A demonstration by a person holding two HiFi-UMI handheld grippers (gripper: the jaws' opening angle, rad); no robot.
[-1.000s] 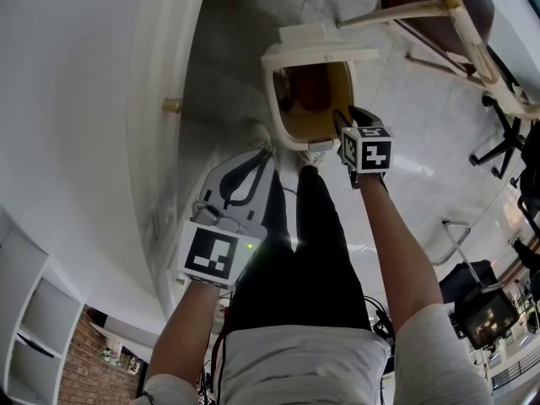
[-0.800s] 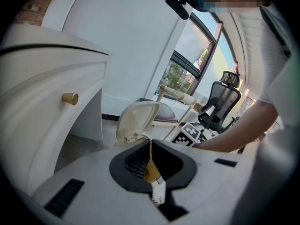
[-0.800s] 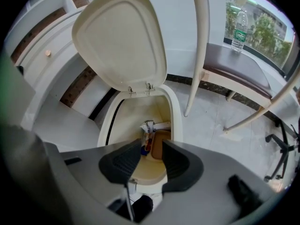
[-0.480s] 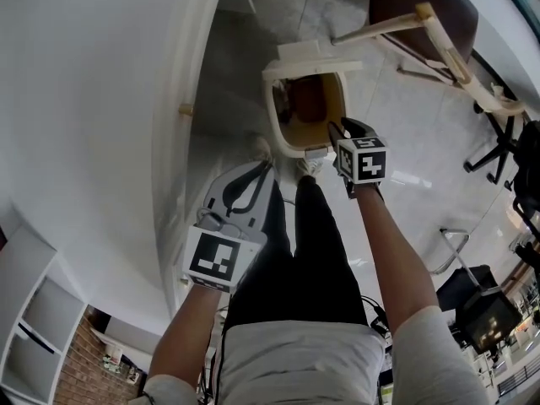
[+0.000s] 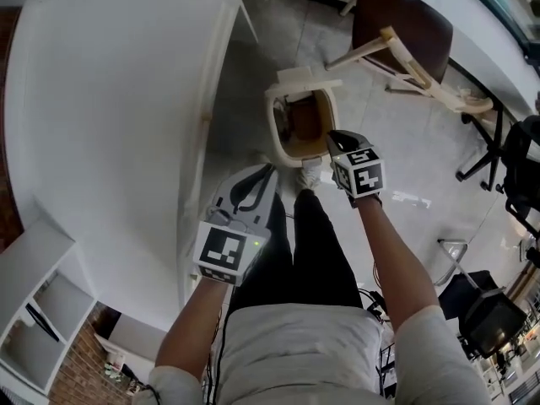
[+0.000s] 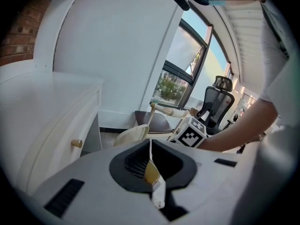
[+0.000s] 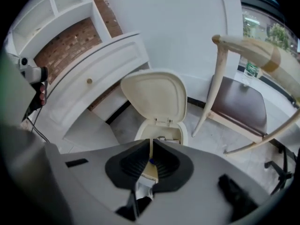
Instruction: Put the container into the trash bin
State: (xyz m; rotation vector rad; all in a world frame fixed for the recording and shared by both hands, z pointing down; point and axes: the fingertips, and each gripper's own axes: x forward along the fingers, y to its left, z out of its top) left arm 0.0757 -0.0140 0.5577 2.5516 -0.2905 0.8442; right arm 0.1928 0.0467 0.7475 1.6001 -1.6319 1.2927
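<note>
A: Room around the bin?

B: Tight on the left. In my head view the trash bin (image 5: 273, 129) sits upper centre with its lid (image 5: 304, 78) tipped up. The white cabinet (image 5: 110, 99) has its edge running down just left of the bin. A wooden chair (image 5: 396, 24) is upper right, one leg near the lid. Bare floor (image 5: 413, 150) opens to the right and lower right. An office chair (image 5: 515, 154) is at the far right edge, well apart.

A: Grippers?

B: My right gripper (image 5: 334, 136) is just lower right of the bin's opening, pointing down toward it. Its jaws are closing, nearly met, nothing between them. My left gripper (image 5: 269, 170) is lower centre, beside the cabinet's edge and over my leg (image 5: 316, 243). Its jaws are pressed together, empty.

A: Container?

B: Not in either gripper. The bin's inside is brown with a darker lump (image 5: 287, 118) at its left. The right gripper view shows a pale bit (image 7: 161, 138) in the opening, half behind my jaws. I can't tell if either is the container.

A: What else is hidden?

B: The bin's base is behind my shoe (image 5: 310, 174). The left gripper view gives only the bin's rim over the gripper body, plus a drawer knob (image 6: 76, 144). The wooden chair is cut off at the top edge.
</note>
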